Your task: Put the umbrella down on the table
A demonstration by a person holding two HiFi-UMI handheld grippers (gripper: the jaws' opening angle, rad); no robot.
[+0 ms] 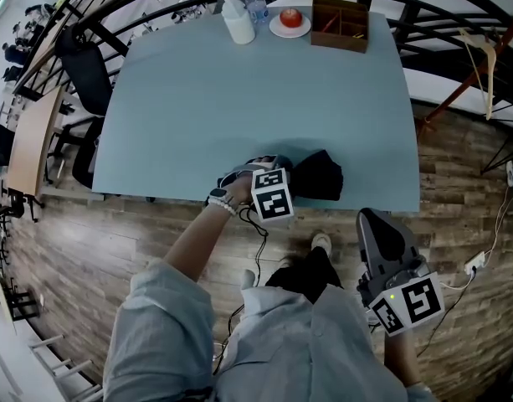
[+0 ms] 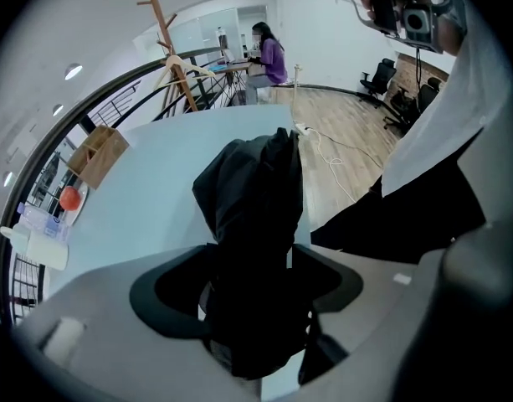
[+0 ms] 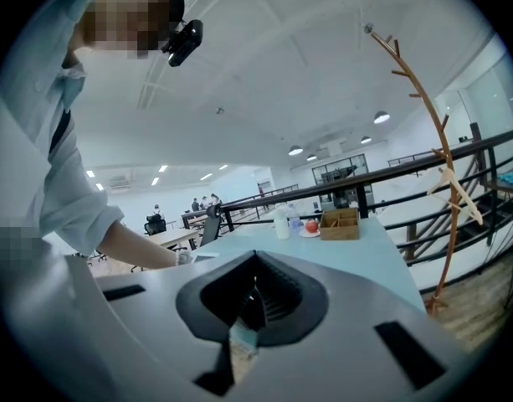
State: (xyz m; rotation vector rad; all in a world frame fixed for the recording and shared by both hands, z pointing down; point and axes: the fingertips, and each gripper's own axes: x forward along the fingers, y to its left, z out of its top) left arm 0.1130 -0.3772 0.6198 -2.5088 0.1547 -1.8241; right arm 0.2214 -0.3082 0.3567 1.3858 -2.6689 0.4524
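**Umbrella on the table, left jaws wide around it**

The folded black umbrella (image 1: 316, 176) lies on the table (image 1: 239, 99) by its near edge, with its long axis along that edge. My left gripper (image 1: 277, 166) points down over one end, jaws spread wide on both sides of it. I think it must only lift straight up. My right gripper (image 1: 380, 224), jaws together, hangs well apart

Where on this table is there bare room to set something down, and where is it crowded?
Free: the wide middle of the table, between the umbrella at the near edge and the far row; also both near corners. Crowded: the far edge, with a white bottle, a water bottle, a plate and a wooden box, and round the umbrella.
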